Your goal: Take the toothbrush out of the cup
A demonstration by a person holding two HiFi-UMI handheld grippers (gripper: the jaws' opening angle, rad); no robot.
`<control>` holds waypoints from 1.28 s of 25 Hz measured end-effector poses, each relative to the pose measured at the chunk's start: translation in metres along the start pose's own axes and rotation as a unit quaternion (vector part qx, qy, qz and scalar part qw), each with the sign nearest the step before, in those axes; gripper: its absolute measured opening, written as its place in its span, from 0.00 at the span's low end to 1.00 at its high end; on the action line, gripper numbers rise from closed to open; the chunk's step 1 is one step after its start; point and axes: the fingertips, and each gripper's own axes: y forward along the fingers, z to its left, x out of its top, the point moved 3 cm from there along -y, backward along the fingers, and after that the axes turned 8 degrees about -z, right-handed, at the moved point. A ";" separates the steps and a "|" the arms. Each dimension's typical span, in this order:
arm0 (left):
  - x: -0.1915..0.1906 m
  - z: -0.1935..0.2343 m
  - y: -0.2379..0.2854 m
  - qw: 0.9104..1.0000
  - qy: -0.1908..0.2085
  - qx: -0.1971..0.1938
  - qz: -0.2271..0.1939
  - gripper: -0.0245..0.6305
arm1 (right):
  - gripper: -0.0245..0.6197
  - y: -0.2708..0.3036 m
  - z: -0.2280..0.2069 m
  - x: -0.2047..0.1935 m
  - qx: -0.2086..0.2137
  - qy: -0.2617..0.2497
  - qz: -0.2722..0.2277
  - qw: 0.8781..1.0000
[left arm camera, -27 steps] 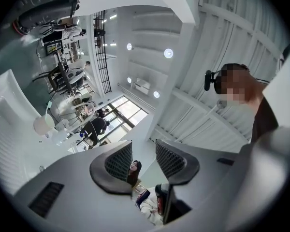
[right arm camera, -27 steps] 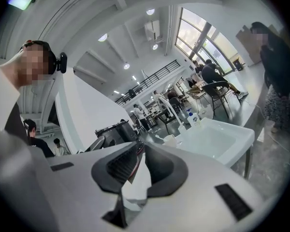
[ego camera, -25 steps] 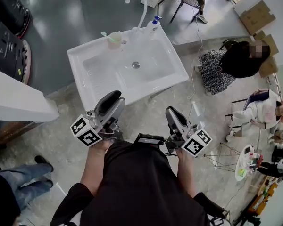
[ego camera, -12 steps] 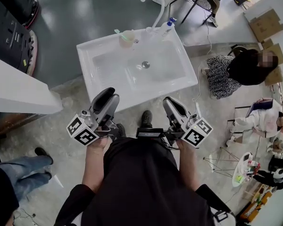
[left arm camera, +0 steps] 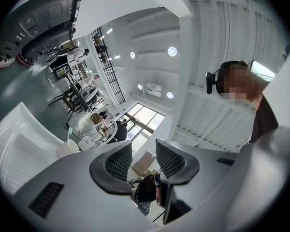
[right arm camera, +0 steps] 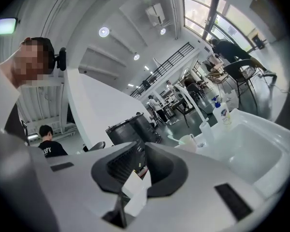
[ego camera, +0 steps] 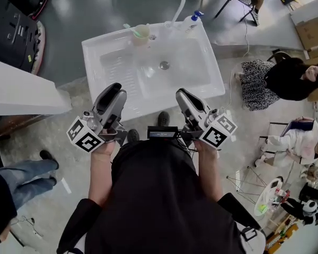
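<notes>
sink [ego camera: 93, 51], white: cup [ego camera: 142, 34] upright on its far rim, toothbrush [ego camera: 130, 29] standing in it, handle leaning left; soap bottle [ego camera: 193, 20] further right. left gripper [ego camera: 111, 90]: jaws apart, nothing between. right gripper [ego camera: 181, 94]: jaws almost together, empty. both by the sink's near edge, well apart from the cup.

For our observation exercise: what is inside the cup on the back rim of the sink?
A toothbrush stands in the cup, its upper end leaning out left in the head view. The cup wall hides its lower end and anything else inside.
</notes>
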 end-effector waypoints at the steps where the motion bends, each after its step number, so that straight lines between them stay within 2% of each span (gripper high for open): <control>1: -0.004 0.001 0.010 1.000 0.003 0.004 0.003 0.28 | 0.10 0.003 -0.009 0.006 0.006 0.003 0.000 1.000; 10: -0.049 0.012 0.092 0.999 0.014 0.044 0.014 0.28 | 0.10 0.013 -0.093 0.047 0.047 0.029 0.022 0.998; 16: -0.064 0.018 0.105 0.995 0.031 0.099 0.011 0.28 | 0.10 0.021 -0.123 0.055 0.080 0.051 0.044 0.995; 22: -0.075 0.021 0.108 0.991 0.038 0.125 0.016 0.28 | 0.10 0.025 -0.137 0.052 0.098 0.062 0.061 0.991; 27: -0.063 0.034 0.107 0.992 0.036 0.118 0.021 0.28 | 0.10 0.043 -0.129 0.049 0.093 0.052 0.061 0.992; 32: -0.046 0.066 0.108 0.993 0.024 0.107 0.032 0.28 | 0.10 0.064 -0.113 0.052 0.072 0.030 0.057 0.995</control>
